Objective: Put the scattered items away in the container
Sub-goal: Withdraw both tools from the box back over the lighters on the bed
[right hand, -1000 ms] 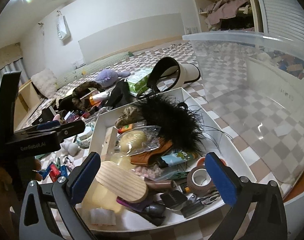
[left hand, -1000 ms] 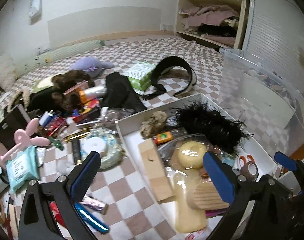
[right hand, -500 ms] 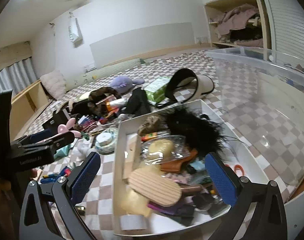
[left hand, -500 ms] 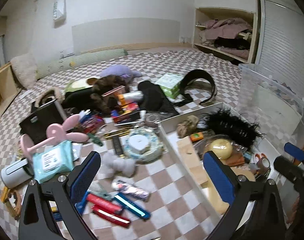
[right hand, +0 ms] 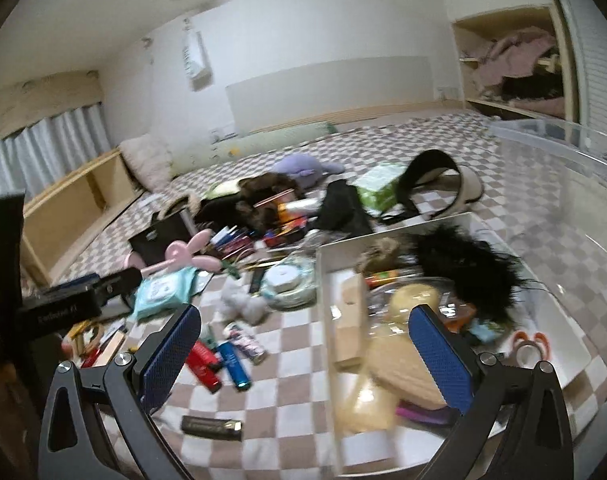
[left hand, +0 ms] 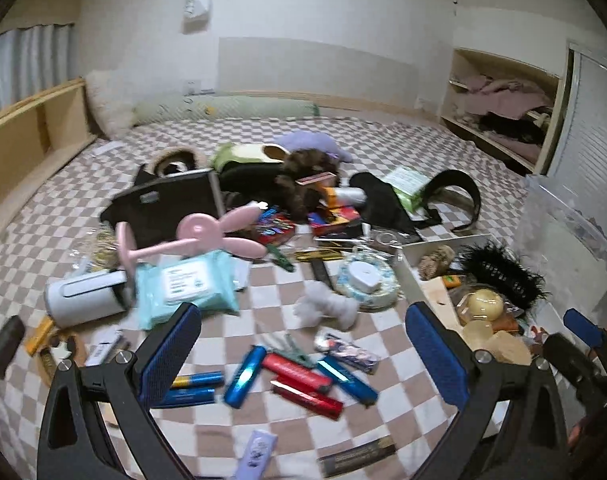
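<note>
A white open box [right hand: 459,220] holds a black feather puff [right hand: 467,264], a yellow ball in plastic [right hand: 413,298] and a wooden brush [right hand: 407,372]. The box also shows at the right of the left wrist view [left hand: 413,280]. Many items lie scattered on the checked cover: red and blue tubes [left hand: 299,376], a blue wipes pack [left hand: 185,284], a pink rabbit-eared stand [left hand: 199,236], a grey toy bone [left hand: 327,310]. My left gripper [left hand: 303,352] is open and empty above the tubes. My right gripper [right hand: 303,352] is open and empty over the box's left wall.
A clear plastic bin [right hand: 575,200] stands at the right. A black bag [left hand: 163,204], plush toys [left hand: 303,184], a black visor [left hand: 451,196] and a green tissue pack [left hand: 407,184] lie further back. A wooden shelf [left hand: 31,136] runs along the left.
Both grippers have drawn back and swung left, away from the box. The left one now looks over the scattered tubes instead of the box. Both stayed open and empty.
</note>
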